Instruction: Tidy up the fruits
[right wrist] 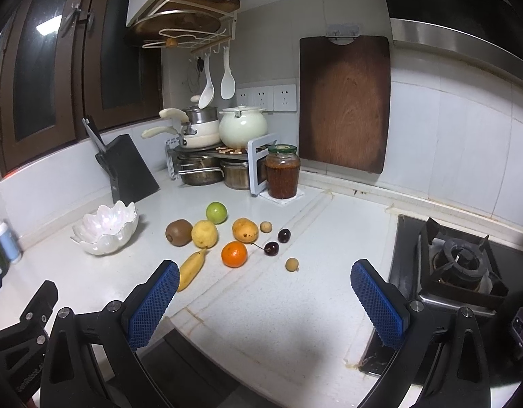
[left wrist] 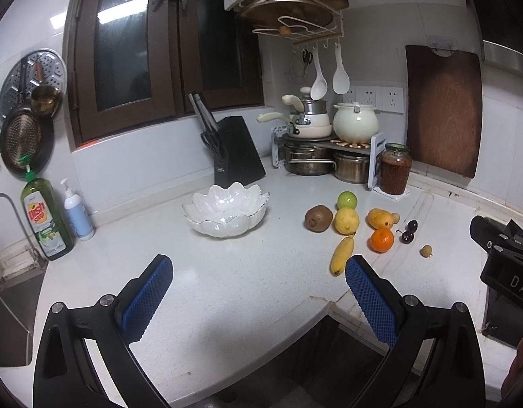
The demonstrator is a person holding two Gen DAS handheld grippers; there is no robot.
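A white petal-shaped bowl (left wrist: pixel 227 212) (right wrist: pixel 106 229) stands empty on the white counter. To its right lie loose fruits: a kiwi (left wrist: pixel 318 218) (right wrist: pixel 178 232), a lemon (left wrist: pixel 346 221) (right wrist: pixel 204 234), a green apple (left wrist: pixel 347 200) (right wrist: pixel 216 212), a mango (left wrist: pixel 380 218) (right wrist: pixel 245 230), an orange (left wrist: pixel 382 240) (right wrist: pixel 234 254), a banana (left wrist: pixel 342 255) (right wrist: pixel 191 270), two cherries (left wrist: pixel 407 236) (right wrist: pixel 272 248) and small brown longans (left wrist: pixel 426 251) (right wrist: pixel 291 264). My left gripper (left wrist: pixel 258 292) hovers open in front of the bowl. My right gripper (right wrist: pixel 264 299) hovers open in front of the fruits. Both hold nothing.
A black knife block (left wrist: pixel 237 151), stacked pots on a rack (left wrist: pixel 315 136), a jar (left wrist: pixel 395 169) and a leaning wooden board (left wrist: pixel 443 112) line the back wall. Soap bottles (left wrist: pixel 47 217) and a sink stand left; a gas stove (right wrist: pixel 462 268) sits right.
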